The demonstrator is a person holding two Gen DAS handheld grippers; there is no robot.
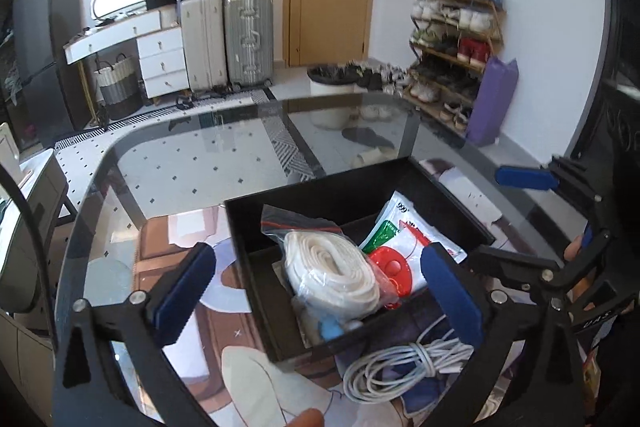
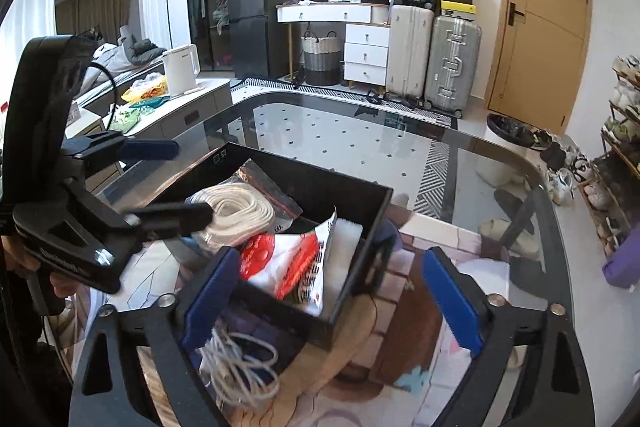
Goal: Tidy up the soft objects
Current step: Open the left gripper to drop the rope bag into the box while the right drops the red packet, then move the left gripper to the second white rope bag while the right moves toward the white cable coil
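1. A glass table (image 1: 192, 155) with a rounded rim stands over a dotted white tile floor; the black box (image 1: 448, 195) sits on it, and everything below is placed from that box.
2. Beyond the box, across the room: a tan door (image 2: 548, 11), three suitcases, a white drawer unit (image 2: 366, 55) and a shoe rack (image 1: 456, 39).
3. Inside the box lie one bagged roll of white strap (image 1: 336, 267), one red-and-white pouch (image 1: 400, 247) and a white foam block (image 2: 347, 231). The small blue and white bits at its near wall are hard to make out.
4. One coil of white cable (image 1: 404, 363) lies just outside the near wall, partly hidden by gripper arms.
5. Left gripper (image 1: 316, 291) and right gripper (image 2: 332, 301) both stand wide apart, pads pressing on nothing.
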